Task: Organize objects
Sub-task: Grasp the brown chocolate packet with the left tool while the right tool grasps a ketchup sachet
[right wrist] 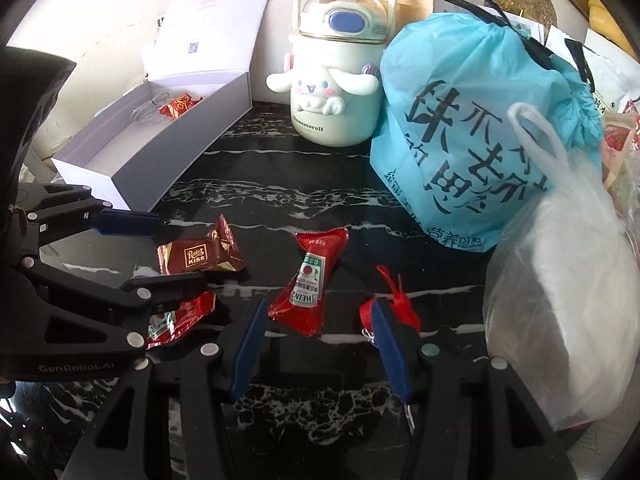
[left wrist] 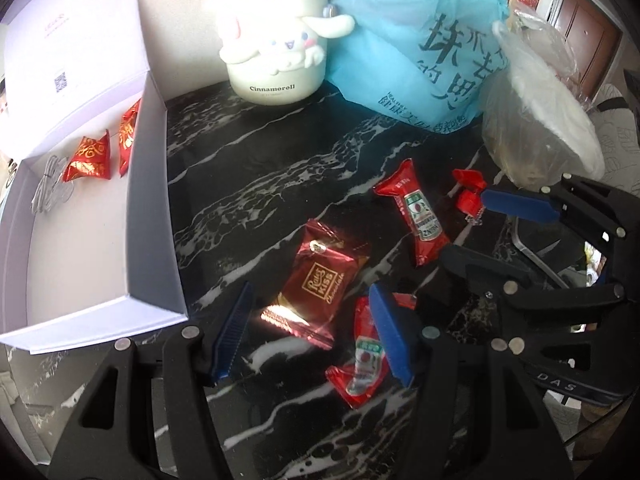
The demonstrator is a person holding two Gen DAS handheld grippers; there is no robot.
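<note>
Lying flat on the black marble table [left wrist: 248,184], the chocolate packet [left wrist: 316,280] sits between the left gripper [left wrist: 312,332]'s wide-open fingers, untouched. Beside it, the right gripper [right wrist: 320,344] gapes empty over a ketchup sachet [right wrist: 310,288], near the white box [right wrist: 132,160].

Two ketchup sachets lie on the black marble tabletop [left wrist: 256,184]: one [left wrist: 416,216] between the two pairs of tongs, the other [left wrist: 362,356] partly under the left tongs' right finger. One chocolate packet [left wrist: 316,280] lies ahead of the left tongs, and one red tasselled charm [right wrist: 394,300] by the right tongs. Two red candies [left wrist: 90,158] [left wrist: 127,136] sit in the one open white box [left wrist: 148,216], with one cream bottle [right wrist: 334,80], one blue bag [right wrist: 476,128] and one clear plastic bag [right wrist: 560,312] beyond.
</note>
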